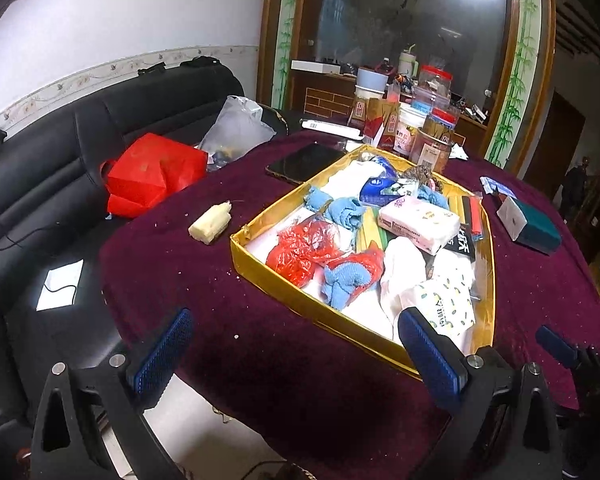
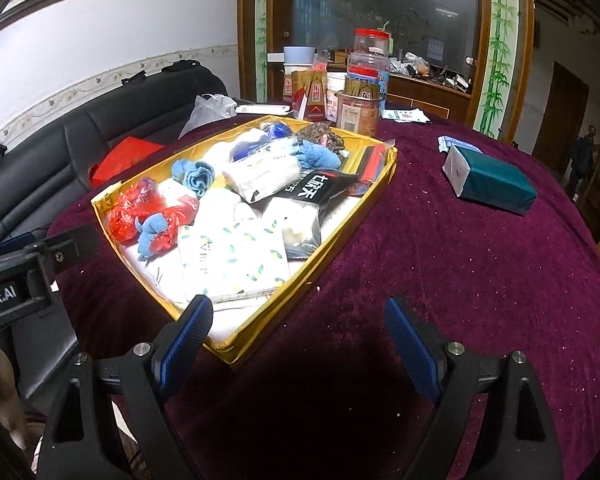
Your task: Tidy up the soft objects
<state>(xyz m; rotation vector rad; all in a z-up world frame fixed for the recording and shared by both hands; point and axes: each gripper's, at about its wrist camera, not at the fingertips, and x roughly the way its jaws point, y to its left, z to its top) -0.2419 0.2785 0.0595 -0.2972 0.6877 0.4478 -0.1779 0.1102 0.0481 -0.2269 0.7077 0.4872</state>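
Observation:
A shallow gold box [image 1: 260,268] [image 2: 384,176] on the dark red tablecloth holds several soft things: blue cloths [image 1: 342,210] [image 2: 194,174], red plastic bags [image 1: 300,248] [image 2: 134,210], tissue packs [image 1: 418,220] [image 2: 236,262] and a black packet [image 2: 320,190]. A pale yellow sponge [image 1: 211,224] lies on the cloth left of the box. A teal tissue pack [image 1: 530,226] [image 2: 488,182] lies right of it. My left gripper [image 1: 296,354] is open and empty before the box's near side. My right gripper [image 2: 298,346] is open and empty at the box's near corner.
Jars, cartons and cups [image 1: 412,128] [image 2: 352,92] crowd the table's far side. A black phone [image 1: 306,162] lies behind the box. A black sofa [image 1: 60,168] on the left carries a red bag [image 1: 152,174] and a clear plastic bag [image 1: 236,126].

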